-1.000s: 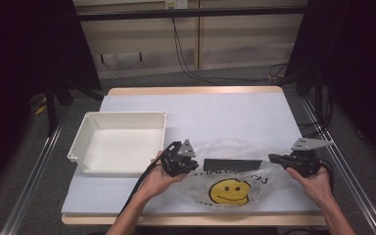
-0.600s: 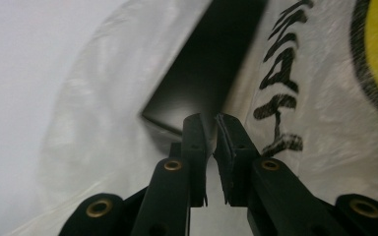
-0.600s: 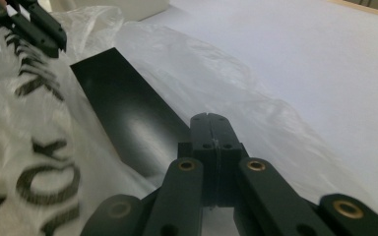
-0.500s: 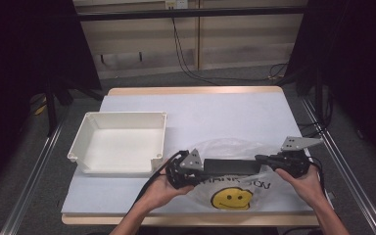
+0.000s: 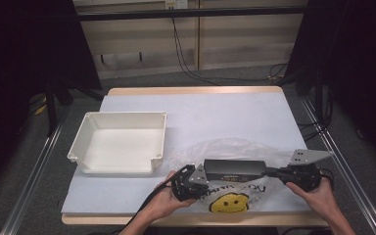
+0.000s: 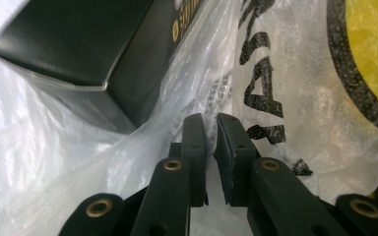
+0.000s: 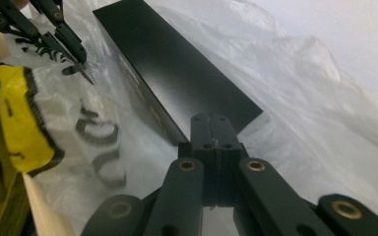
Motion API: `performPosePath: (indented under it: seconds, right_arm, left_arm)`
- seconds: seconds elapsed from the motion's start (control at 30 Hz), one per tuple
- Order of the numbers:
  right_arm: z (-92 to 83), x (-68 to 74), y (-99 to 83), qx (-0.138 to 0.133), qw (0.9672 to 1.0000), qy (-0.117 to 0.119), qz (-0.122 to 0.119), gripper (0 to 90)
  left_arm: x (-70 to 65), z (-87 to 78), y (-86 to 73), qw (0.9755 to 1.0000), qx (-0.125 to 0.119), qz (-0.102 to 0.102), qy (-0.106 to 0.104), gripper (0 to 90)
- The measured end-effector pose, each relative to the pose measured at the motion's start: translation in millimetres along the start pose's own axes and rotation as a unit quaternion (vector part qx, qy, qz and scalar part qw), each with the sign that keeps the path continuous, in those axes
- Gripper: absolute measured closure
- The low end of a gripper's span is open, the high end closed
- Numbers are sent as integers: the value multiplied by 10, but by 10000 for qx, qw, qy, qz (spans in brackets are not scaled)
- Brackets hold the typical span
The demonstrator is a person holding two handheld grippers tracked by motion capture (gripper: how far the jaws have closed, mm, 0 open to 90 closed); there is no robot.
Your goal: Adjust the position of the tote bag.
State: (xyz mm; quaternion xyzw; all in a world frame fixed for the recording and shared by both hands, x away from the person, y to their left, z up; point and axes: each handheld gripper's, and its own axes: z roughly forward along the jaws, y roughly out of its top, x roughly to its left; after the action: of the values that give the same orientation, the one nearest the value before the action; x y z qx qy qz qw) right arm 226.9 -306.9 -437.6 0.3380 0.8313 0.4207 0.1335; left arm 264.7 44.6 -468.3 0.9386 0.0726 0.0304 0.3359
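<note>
Table (image 5: 235, 117): bag (image 5: 230, 196) and black box (image 5: 235, 169) dragged nearer its front edge.

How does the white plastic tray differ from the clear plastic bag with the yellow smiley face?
The white plastic tray is rigid, opaque and plain; the clear plastic bag is soft, crumpled, see-through and printed with a yellow smiley and black lettering. The tray stands empty and untouched at the table's left; the bag lies at the front edge under a black rectangular box, with the left gripper and right gripper at its two sides. Both rest on the table.
</note>
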Motion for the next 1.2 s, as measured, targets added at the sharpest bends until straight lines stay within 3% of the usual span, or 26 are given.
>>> performPosePath:
  seconds: [0.1, 0.13, 0.17, 0.2, 0.27, 0.37, 0.4, 0.47, 0.6, 0.7, 0.9, 1.03, 1.2]
  right_arm:
    - [-12, -6, -96, 141, 9999, -84, 34, 900]
    - [-2, -8, -132, 188, 9998, -100, 63, 900]
    - [8, -15, -164, 233, 9996, -108, 97, 900]
    - [21, -31, -190, 269, 9995, -115, 124, 900]
    - [83, -87, -248, 430, 9986, -284, 151, 900]
    - [142, -128, -298, 569, 9977, -330, 168, 900]
    - [160, -141, -319, 675, 9968, -399, 165, 900]
    - [174, -174, -360, 700, 9965, -387, 241, 900]
    - [148, -212, -386, 678, 9962, -424, 340, 900]
    - [117, -228, -403, 715, 9951, -622, 295, 900]
    - [106, -234, -417, 680, 9950, -650, 334, 900]
    - [102, -231, -440, 560, 9959, -629, 322, 900]
    - [86, -233, -435, 233, 9977, -472, 426, 900]
  left_arm:
    - [9, -11, -2, 10000, 45, 51, 12, 827]
    - [-3, -6, -5, 10000, 4, -23, 39, 827]
    - [9, -14, -4, 10000, 52, 48, 16, 827]
    - [5, -6, -11, 10000, -13, -54, 27, 827]
    - [18, -8, -29, 9999, -62, -50, 78, 827]
    - [41, -30, -56, 9999, -67, -80, 135, 827]
    - [67, -48, -65, 9999, -4, 2, 109, 827]
    - [81, -49, -96, 9998, -104, -119, 115, 828]
    - [106, -81, -116, 9999, -3, -54, 141, 828]
    - [115, -115, -170, 9997, -71, -161, 181, 839]
    - [151, -139, -209, 9994, -96, -254, 204, 852]
    - [178, -148, -212, 9996, -76, -238, 142, 852]
    - [186, -164, -215, 9990, -258, -352, 77, 837]
